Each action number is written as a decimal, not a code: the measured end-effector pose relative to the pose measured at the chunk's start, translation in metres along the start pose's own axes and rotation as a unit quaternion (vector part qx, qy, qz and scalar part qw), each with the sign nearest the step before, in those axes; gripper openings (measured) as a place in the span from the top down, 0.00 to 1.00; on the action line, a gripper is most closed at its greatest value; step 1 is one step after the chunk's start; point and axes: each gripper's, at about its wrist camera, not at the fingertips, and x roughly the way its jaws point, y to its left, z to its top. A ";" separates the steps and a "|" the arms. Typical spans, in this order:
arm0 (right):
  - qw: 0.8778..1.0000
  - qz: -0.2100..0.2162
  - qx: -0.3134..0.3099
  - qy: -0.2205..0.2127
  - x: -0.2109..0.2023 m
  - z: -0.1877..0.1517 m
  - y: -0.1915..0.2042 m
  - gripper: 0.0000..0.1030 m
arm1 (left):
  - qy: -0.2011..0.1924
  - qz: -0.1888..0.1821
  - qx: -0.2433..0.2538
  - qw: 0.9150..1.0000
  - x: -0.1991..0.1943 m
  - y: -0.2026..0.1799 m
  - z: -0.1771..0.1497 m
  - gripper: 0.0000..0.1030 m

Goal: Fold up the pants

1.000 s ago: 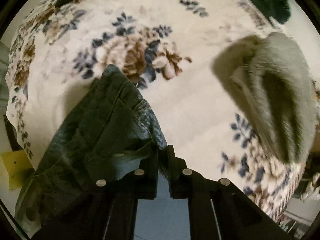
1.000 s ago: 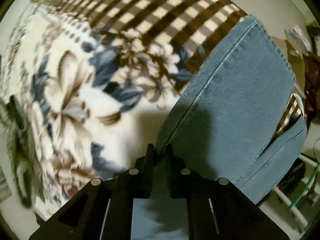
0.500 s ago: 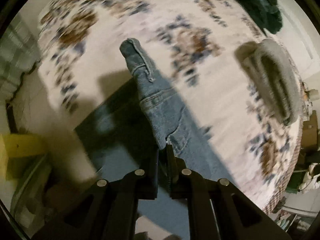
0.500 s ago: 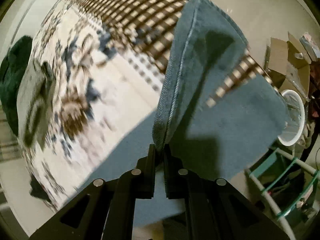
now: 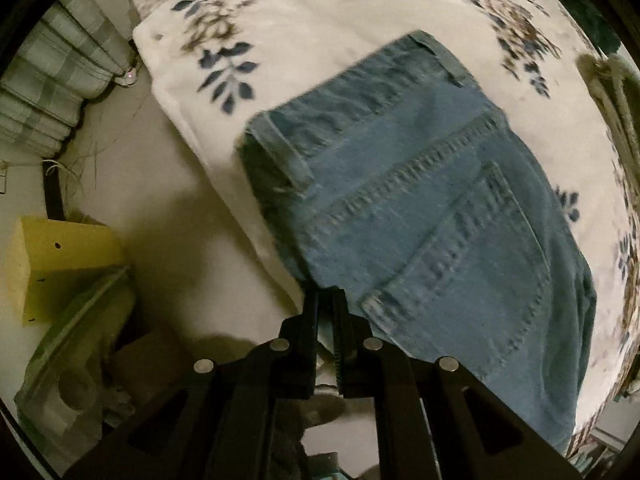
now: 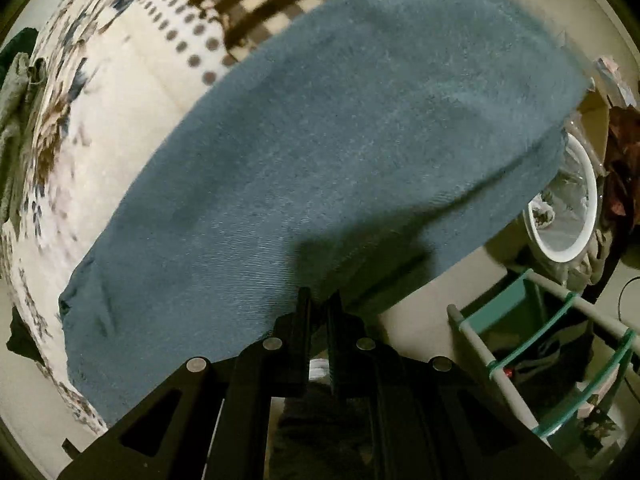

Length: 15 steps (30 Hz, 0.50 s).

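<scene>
Left wrist: I look steeply down, close over blue denim pants.
Right wrist: likewise, close.
Shared: pants, floral cream bedspread.

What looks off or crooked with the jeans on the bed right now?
The jeans lie askew across the floral blanket, with their near edge hanging past the bed's side. The waistband corner is flipped over. Nothing looks torn or spilled.

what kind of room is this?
Most likely a bedroom at home. The jeans lie on a bed with a floral blanket, a checked curtain hangs beside it, and a white bin and a green rack stand on the floor.
</scene>
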 end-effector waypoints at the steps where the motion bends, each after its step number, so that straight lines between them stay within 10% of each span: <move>1: 1.000 0.002 0.001 0.001 0.002 0.000 -0.002 0.93 | 0.001 0.002 0.000 1.000 -0.002 0.002 0.002 0.95; 9: 0.997 0.062 0.042 0.007 -0.010 -0.003 -0.047 0.51 | -0.037 -0.003 0.084 0.996 -0.045 -0.037 -0.016 0.88; 13: 0.990 0.090 0.104 -0.045 -0.036 -0.006 -0.099 0.48 | -0.022 -0.019 0.159 0.987 -0.042 -0.091 -0.044 0.27; 15: 0.983 0.098 0.143 -0.064 -0.043 0.000 -0.129 0.48 | -0.015 -0.026 0.192 0.981 -0.036 -0.120 -0.063 0.27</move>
